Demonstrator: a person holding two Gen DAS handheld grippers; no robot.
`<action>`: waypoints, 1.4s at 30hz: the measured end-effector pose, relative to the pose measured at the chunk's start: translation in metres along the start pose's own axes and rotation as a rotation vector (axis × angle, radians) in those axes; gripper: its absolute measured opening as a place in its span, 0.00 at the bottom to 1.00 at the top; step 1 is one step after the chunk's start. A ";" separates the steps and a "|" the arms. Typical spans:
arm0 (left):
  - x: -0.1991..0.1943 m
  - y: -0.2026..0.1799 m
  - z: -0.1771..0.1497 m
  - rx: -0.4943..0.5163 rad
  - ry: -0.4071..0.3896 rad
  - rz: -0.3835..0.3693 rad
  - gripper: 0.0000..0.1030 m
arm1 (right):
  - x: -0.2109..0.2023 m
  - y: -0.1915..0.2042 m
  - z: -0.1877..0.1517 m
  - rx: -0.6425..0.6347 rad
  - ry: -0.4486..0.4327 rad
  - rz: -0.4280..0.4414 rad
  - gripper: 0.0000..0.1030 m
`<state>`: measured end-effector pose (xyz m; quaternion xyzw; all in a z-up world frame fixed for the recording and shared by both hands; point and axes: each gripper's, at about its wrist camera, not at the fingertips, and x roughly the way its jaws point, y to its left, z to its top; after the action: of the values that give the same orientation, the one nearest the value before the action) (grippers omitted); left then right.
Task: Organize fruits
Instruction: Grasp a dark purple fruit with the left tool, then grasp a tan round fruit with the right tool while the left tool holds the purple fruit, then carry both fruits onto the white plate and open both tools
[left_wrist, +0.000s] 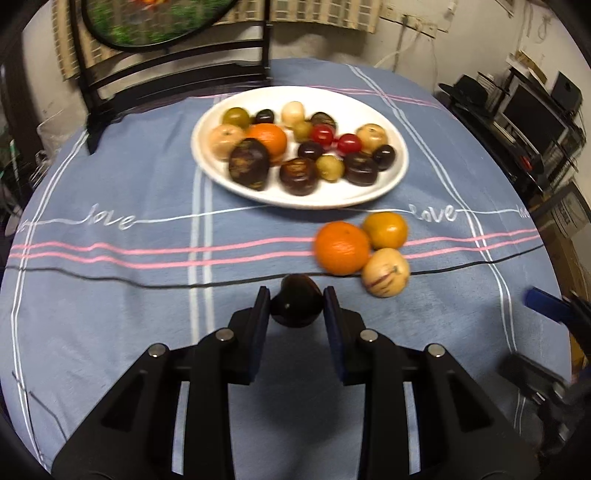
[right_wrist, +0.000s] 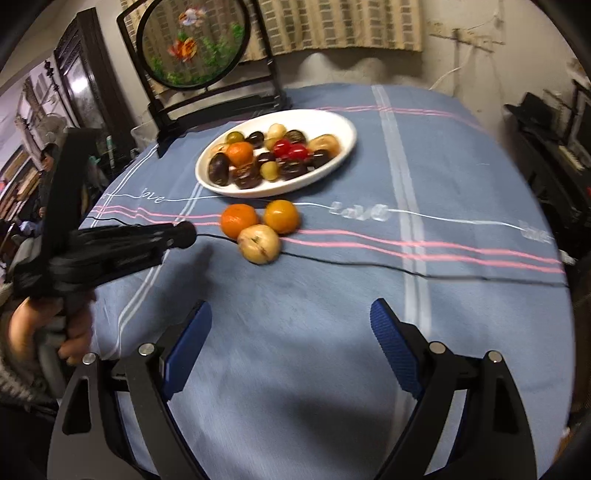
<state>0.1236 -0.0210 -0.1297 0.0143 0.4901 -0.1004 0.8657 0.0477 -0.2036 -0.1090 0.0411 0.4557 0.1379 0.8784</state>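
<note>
Left gripper (left_wrist: 296, 303) found nearest, pinched on a dark fruit (left_wrist: 295, 300), pads pressed against both its flanks and the fruit carried clear of the blue tablecloth (left_wrist: 110, 295), well short of the white plate (left_wrist: 391, 177). Grip judged deliberate: fruit taken across its widest part, presumably so a round, smooth body would not roll out. In the right wrist view, same gripper (right_wrist: 183, 234) seen from the side, short of the plate and to its left, handle wrapped by a hand (right_wrist: 70, 332) with a sleeve at the edge. Right gripper (right_wrist: 291, 321) noted spread wide, nothing between its blue pads (right_wrist: 188, 343), held over bare cloth on the near side of the plate; judged to be waiting or lining up for a pick. Beyond, just short of the plate's near rim, three loose fruits found bunched and touching: a pale streaked fruit (left_wrist: 385, 277) nearest, an orange (left_wrist: 341, 248) beside it, a yellow-orange fruit (left_wrist: 385, 230) closest to the plate. Judged still to be sorted. On the plate itself, dark, green, red, pale and orange fruits heaped together, apparently gathered there as the collecting point. Behind the plate, at the far edge, a round framed screen (right_wrist: 194, 44) on a black stand recorded. Images somewhat blurred.
</note>
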 end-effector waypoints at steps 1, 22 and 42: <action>-0.002 0.005 -0.001 -0.010 0.001 0.006 0.29 | 0.010 0.004 0.006 -0.012 0.006 0.011 0.83; 0.009 0.036 0.010 -0.061 0.045 0.021 0.29 | 0.067 0.018 0.048 -0.065 0.072 0.112 0.41; 0.115 0.021 0.223 0.003 -0.031 -0.008 0.30 | 0.150 -0.054 0.205 -0.047 -0.038 0.000 0.42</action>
<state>0.3740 -0.0468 -0.1135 0.0121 0.4765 -0.1051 0.8728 0.3072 -0.2024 -0.1187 0.0233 0.4358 0.1478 0.8875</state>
